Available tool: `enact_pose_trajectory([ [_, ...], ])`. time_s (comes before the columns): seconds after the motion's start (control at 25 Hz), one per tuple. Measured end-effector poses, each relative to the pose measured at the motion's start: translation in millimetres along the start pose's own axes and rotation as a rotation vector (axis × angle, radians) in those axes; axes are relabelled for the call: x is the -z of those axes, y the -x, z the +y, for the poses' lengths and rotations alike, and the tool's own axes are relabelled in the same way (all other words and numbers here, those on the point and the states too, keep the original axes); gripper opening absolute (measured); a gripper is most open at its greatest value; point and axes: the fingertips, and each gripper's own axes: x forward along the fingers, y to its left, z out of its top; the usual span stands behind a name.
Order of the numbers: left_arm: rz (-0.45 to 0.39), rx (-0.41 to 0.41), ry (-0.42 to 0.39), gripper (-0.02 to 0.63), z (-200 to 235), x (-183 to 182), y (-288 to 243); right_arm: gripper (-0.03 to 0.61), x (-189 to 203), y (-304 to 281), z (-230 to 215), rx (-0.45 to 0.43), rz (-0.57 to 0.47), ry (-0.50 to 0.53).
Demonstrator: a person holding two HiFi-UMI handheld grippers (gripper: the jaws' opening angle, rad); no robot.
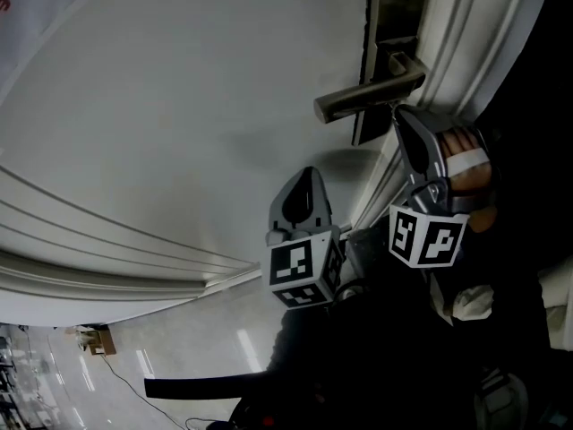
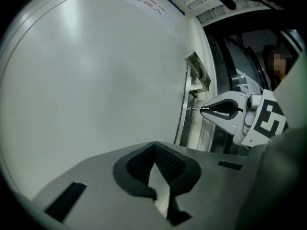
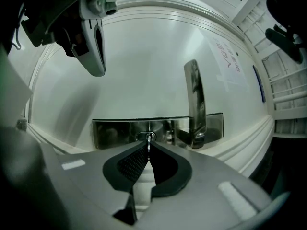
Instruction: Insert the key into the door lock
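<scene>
The white door (image 1: 179,106) carries a metal lock plate (image 3: 112,133) with a lever handle (image 3: 194,104). My right gripper (image 3: 147,147) is shut on a small metal key (image 3: 149,144). The key's tip sits in the keyhole (image 3: 148,137) just beside the handle. From the head view the right gripper (image 1: 400,115) reaches the plate just below the handle (image 1: 367,97). In the left gripper view the key (image 2: 194,109) bridges the right gripper (image 2: 205,110) and the door's edge. My left gripper (image 1: 309,172) hangs off the door, left of the lock, shut on nothing (image 2: 154,145).
Raised mouldings of the door frame (image 1: 466,34) run along the right side of the lock. A paper notice (image 3: 228,61) is stuck on the door above the handle. A floor with a cable (image 1: 125,383) shows at the lower left. A person (image 2: 278,63) stands behind the glass.
</scene>
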Motion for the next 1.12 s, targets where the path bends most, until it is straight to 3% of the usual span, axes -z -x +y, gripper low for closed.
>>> enact_pose_trajectory([
  [1.12, 0.019, 0.038, 0.014, 0.002, -2.1, 6.7, -7.0, 0.012, 1.4, -3.8, 2.0, -0.003, 0.028, 0.018],
])
